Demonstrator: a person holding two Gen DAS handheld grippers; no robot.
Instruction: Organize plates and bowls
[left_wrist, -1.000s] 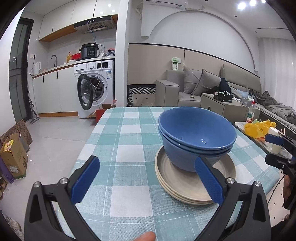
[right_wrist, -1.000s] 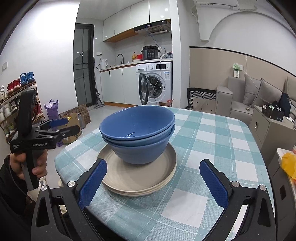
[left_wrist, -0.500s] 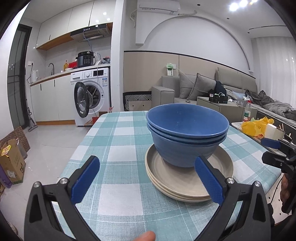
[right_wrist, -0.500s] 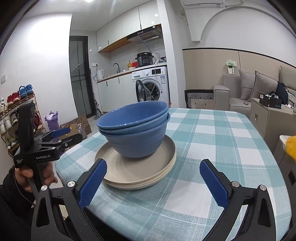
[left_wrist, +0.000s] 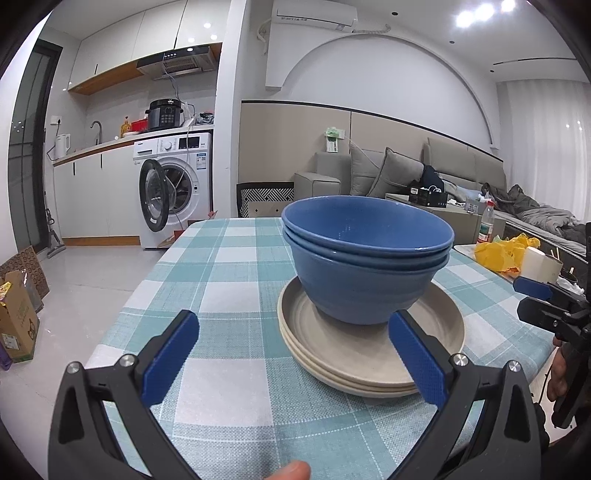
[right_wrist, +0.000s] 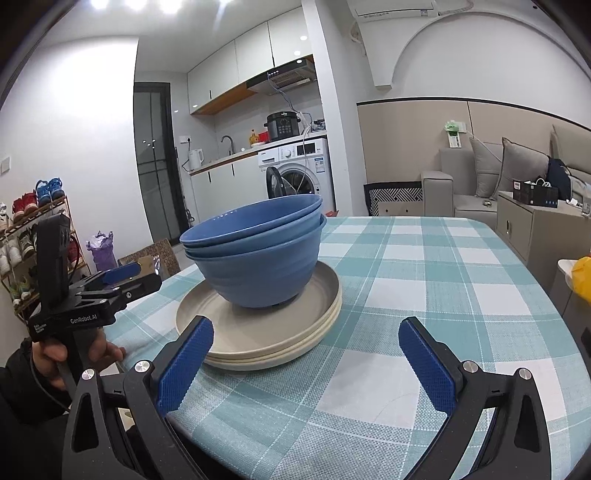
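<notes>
The left hand-held gripper (left_wrist: 293, 356) hangs with its jaws spread wide and empty, and the right hand-held gripper (right_wrist: 304, 360) likewise. Each fronts the pile from its own side of the checked worktop (right_wrist: 424, 266), probably ready to steady or lift it. Nested blue bowls (left_wrist: 365, 258) (three rims show) sit inside stacked beige plates (left_wrist: 364, 354), three by their edges, nesting presumably to save room.
</notes>
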